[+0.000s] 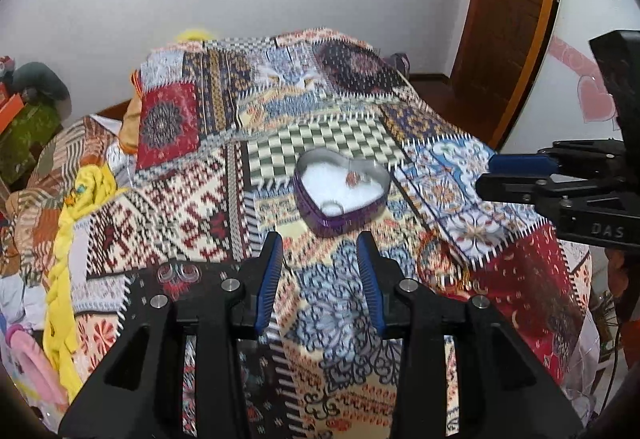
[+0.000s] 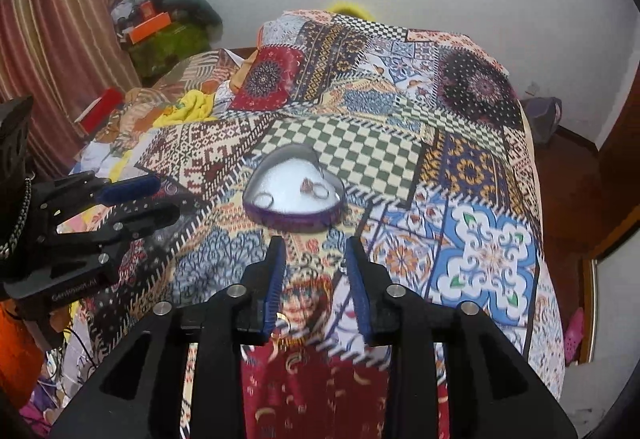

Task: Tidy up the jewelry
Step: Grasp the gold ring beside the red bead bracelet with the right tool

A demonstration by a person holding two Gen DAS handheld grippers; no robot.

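Observation:
A purple heart-shaped tin [image 1: 340,195] with white padding sits open on the patterned bedspread; it also shows in the right wrist view [image 2: 294,195]. Inside lie a ring with a reddish stone [image 2: 307,184], a plain ring beside it [image 2: 321,192] and a silver ring [image 2: 263,200] near the tin's tip. My left gripper [image 1: 320,245] is open and empty just in front of the tin. My right gripper [image 2: 314,249] is open and empty, also just short of the tin. A gold bangle or chain [image 1: 440,263] lies on the bedspread right of the left gripper. A small gold piece [image 2: 281,317] lies between the right fingers.
The patchwork bedspread [image 1: 200,199] covers the bed. Yellow cloth [image 1: 68,239] and clutter lie along the left edge. A wooden door [image 1: 512,19] stands at the right. A clear heart-shaped lid [image 1: 178,273] lies left of the left gripper.

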